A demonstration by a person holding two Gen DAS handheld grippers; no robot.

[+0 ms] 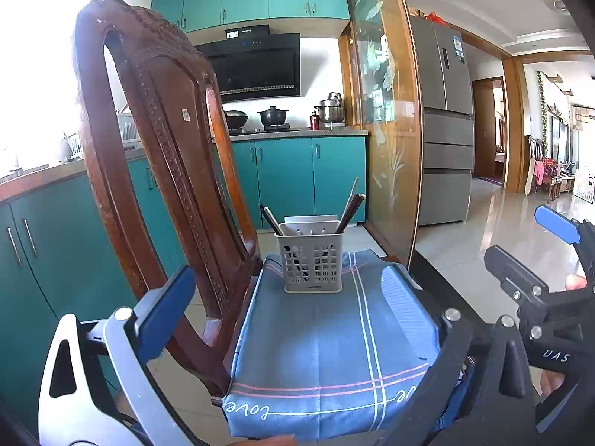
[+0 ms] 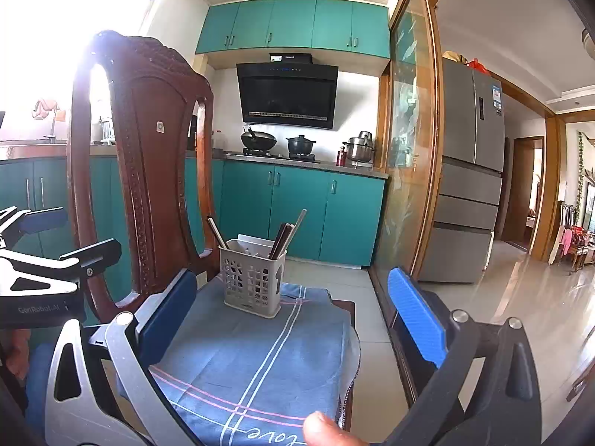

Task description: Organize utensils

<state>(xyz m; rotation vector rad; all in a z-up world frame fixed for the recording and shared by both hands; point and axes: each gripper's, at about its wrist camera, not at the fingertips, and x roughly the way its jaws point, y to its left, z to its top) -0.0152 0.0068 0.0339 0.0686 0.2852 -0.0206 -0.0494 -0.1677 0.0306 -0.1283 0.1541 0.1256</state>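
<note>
both grippers, left (image 1: 286, 319) & right (image 2: 293, 316), jaws wide open, empty. utensil basket (image 1: 313, 265) w/ chopsticks (image 1: 349, 212) ahead, centred betw jaws; upright on blue cloth (image 1: 327, 353), so approach is open.

Chair seat (image 2: 347, 310) w/ blue cloth (image 2: 267, 353)

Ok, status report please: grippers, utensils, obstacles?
Left gripper open, right gripper open, both empty. Chopsticks in grey basket. Nothing in the way.
</note>
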